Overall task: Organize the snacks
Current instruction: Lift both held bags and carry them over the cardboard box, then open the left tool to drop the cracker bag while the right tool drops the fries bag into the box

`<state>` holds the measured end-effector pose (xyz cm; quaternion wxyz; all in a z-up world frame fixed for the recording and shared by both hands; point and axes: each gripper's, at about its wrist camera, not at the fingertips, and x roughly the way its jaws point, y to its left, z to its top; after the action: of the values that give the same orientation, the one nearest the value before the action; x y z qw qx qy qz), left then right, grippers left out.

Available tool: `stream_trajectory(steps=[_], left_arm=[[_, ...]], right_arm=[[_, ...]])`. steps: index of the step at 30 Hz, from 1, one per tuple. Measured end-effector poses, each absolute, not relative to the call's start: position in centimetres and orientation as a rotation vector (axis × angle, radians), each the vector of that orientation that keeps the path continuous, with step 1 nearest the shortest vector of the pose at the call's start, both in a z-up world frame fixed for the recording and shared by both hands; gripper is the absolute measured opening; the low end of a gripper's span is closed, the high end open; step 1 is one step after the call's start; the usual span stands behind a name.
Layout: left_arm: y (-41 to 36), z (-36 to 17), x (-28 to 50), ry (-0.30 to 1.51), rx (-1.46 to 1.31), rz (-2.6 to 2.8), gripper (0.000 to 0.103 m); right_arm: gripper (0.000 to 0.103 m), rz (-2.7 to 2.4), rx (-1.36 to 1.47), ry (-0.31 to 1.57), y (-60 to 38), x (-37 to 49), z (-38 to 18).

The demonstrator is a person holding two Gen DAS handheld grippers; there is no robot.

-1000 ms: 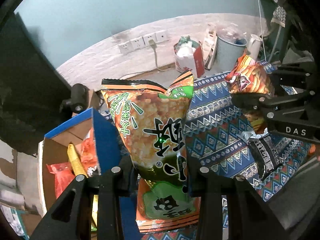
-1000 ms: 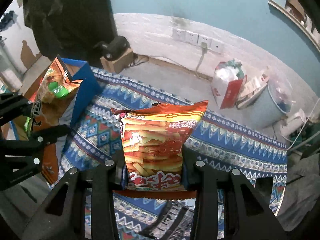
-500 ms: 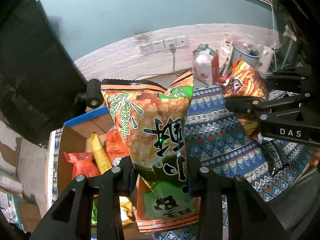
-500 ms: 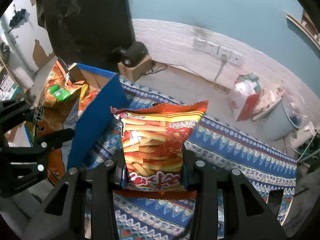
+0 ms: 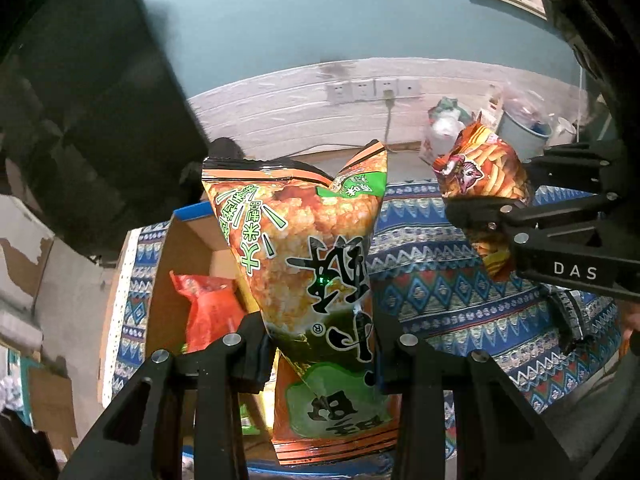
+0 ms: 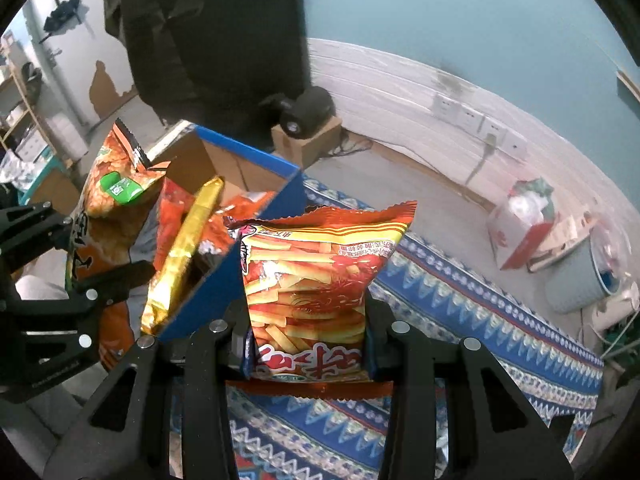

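Note:
My left gripper (image 5: 322, 354) is shut on an orange-and-green rice-cracker bag (image 5: 308, 248), held upright over the blue cardboard box (image 5: 188, 240); the same bag (image 6: 106, 200) shows at the left of the right wrist view. My right gripper (image 6: 306, 350) is shut on a red-and-yellow fries bag (image 6: 316, 276), which hangs just right of the box's blue wall (image 6: 236, 248); that fries bag (image 5: 480, 176) appears at the right of the left wrist view. Inside the box lie a red packet (image 5: 208, 308) and a gold packet (image 6: 180, 256).
A patterned blue cloth (image 6: 460, 320) covers the surface. A black packet (image 5: 572, 320) lies on it to the right. Behind are a small cardboard box with a dark object (image 6: 306, 136), a red-and-white bag (image 6: 520, 228), a grey bin (image 6: 576, 276) and wall sockets (image 5: 372, 90).
Both grippers have carried their bags leftwards to the box. The rice-cracker bag now hangs over the box opening, and the fries bag has come up beside the box's blue wall.

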<state>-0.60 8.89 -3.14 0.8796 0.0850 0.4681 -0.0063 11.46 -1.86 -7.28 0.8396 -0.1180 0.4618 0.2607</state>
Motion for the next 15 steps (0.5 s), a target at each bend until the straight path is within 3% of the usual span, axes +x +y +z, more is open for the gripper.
stream_trajectory(steps=[15], left_arm=[[16.7,-6.3,-0.8,1.058,0.082,0.105,0.038]], right_arm=[[0.038,0.635,-0.280,0.998,5.6,12.7,-8.6]])
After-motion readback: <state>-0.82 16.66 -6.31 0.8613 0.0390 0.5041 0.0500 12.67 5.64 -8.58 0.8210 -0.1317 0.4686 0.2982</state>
